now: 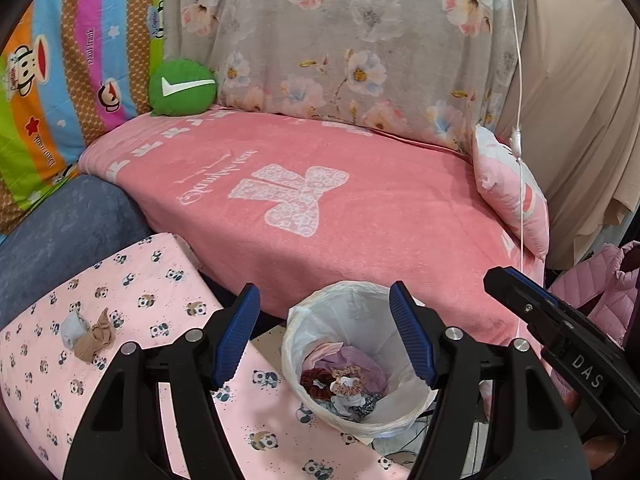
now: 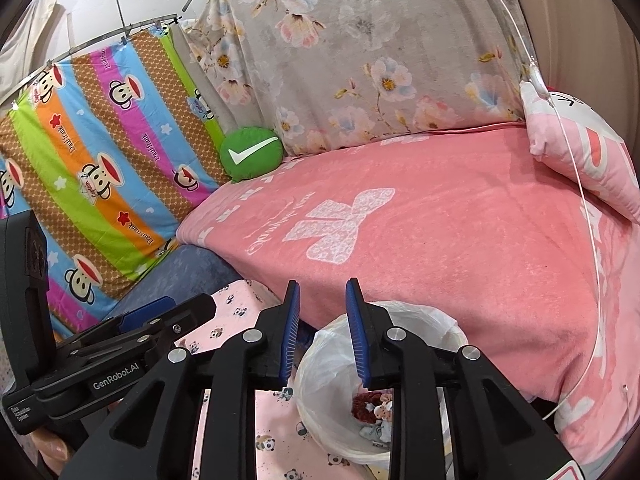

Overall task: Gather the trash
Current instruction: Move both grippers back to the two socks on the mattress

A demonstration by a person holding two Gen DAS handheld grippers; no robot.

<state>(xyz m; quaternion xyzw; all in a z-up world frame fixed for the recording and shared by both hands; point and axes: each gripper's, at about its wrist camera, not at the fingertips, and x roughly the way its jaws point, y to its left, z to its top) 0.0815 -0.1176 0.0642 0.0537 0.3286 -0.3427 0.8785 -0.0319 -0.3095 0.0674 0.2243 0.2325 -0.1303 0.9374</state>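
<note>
Bin: small trash bin (image 1: 356, 360) lined with a white plastic bag, standing at 6 o'clock in both wrist views, just in front of the pink blanket (image 1: 320, 208); its rim overlaps the panda-print cloth (image 1: 132, 280).
Bin contents: scrunchies (image 1: 336, 382) in dark red and beige, lilac fabric and bits of patterned cloth lying at the bottom.
Loose trash: beige sock (image 1: 94, 340) and a crumpled pale-blue piece (image 1: 73, 328), touching each other on the panda cloth at 8 o'clock in the left view, well apart from the bin.
Left gripper (image 1: 324, 336): jaws spread wide, nothing between them, poised above the bin, whose mouth sits in the gap.
Right gripper (image 2: 322, 334): blue pads set narrow but apart, nothing held, above the near rim of the bin.
Surroundings: green check-mark cushion (image 1: 183, 88) at 10 o'clock against a floral sheet (image 1: 340, 40); pink pillow (image 1: 510, 188) at 3 o'clock; monkey-print striped sheet (image 2: 100, 168) at 9 o'clock.
</note>
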